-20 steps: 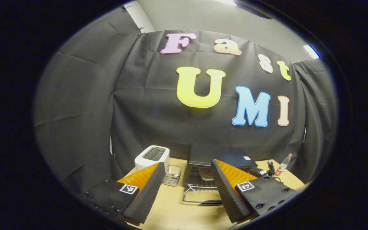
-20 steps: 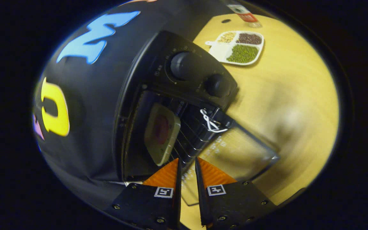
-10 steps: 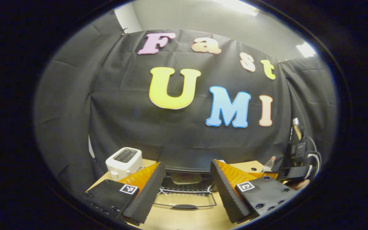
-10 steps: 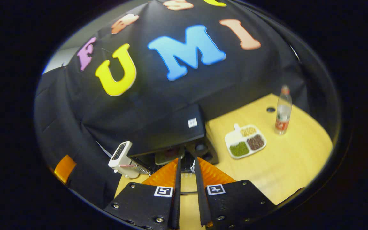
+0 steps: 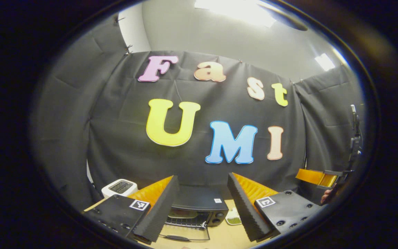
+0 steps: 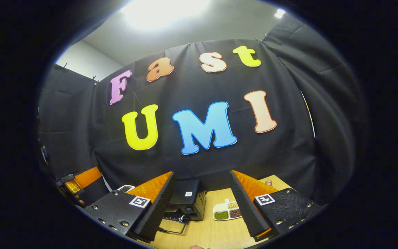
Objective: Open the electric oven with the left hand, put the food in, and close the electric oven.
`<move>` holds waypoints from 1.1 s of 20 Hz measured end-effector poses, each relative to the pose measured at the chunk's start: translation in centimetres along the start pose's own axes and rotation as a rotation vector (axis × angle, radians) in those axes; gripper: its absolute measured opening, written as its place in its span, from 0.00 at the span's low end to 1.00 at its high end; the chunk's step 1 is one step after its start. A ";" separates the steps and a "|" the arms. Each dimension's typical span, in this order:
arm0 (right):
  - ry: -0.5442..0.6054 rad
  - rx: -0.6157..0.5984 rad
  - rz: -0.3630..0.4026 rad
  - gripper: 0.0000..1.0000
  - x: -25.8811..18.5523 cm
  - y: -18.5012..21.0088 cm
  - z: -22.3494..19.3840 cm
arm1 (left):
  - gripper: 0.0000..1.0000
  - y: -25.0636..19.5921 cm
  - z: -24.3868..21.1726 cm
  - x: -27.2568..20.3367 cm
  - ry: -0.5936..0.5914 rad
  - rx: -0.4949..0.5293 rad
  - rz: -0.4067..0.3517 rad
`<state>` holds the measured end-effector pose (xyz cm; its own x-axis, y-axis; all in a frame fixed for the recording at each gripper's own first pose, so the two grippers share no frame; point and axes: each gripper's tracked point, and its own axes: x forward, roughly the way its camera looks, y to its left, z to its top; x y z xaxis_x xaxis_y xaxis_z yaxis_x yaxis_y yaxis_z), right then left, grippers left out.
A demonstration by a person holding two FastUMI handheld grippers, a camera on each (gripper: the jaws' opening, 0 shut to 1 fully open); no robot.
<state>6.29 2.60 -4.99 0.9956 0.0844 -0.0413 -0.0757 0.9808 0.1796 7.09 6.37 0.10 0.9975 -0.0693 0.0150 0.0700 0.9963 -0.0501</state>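
The black electric oven (image 5: 199, 206) stands on the wooden table (image 5: 227, 238), far below and ahead of my left gripper (image 5: 202, 177). Its glass door (image 5: 185, 235) hangs down, open. A pale plate (image 5: 181, 214) shows dimly inside the oven. The left gripper is open and holds nothing. In the right gripper view the oven (image 6: 187, 197) and its lowered door (image 6: 173, 224) sit between the spread fingers of my right gripper (image 6: 201, 173), which is open and empty. Both grippers are raised well back from the oven and point at the booth wall.
A white toaster (image 5: 119, 186) stands left of the oven. A white divided tray (image 6: 227, 213) of beans lies to its right, with a bottle top (image 6: 268, 182) behind. The other gripper (image 5: 320, 176) and a hand (image 5: 325, 199) show at the right edge.
Both grippers have pulled back from the oven and tilted upward, so the oven looks smaller and lower. The right gripper's fingers have gone from nearly closed to wide open.
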 end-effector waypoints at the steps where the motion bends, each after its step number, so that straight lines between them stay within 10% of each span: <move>1: 0.003 -0.003 -0.005 0.95 0.0 -0.5 -0.2 | 1.00 -0.2 -1.0 0.4 0.025 0.006 0.000; 2: 0.006 -0.003 -0.009 0.95 0.1 -1.0 -0.2 | 0.89 -0.1 -2.2 0.8 0.062 0.011 -0.002; 14: 0.077 -0.029 -0.028 0.95 1.5 -4.2 -3.4 | 0.97 4.8 -29.1 0.5 0.908 0.011 0.046; 22: 0.114 -0.032 -0.077 0.95 2.5 -6.5 -4.9 | 0.93 7.7 -41.1 -1.4 1.235 0.022 0.052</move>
<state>8.95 -2.67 -11.07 0.9859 0.0267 -0.1652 -0.0033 0.9901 0.1402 6.66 11.99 -41.37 0.3420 -0.0194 -0.9395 0.0413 0.9991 -0.0056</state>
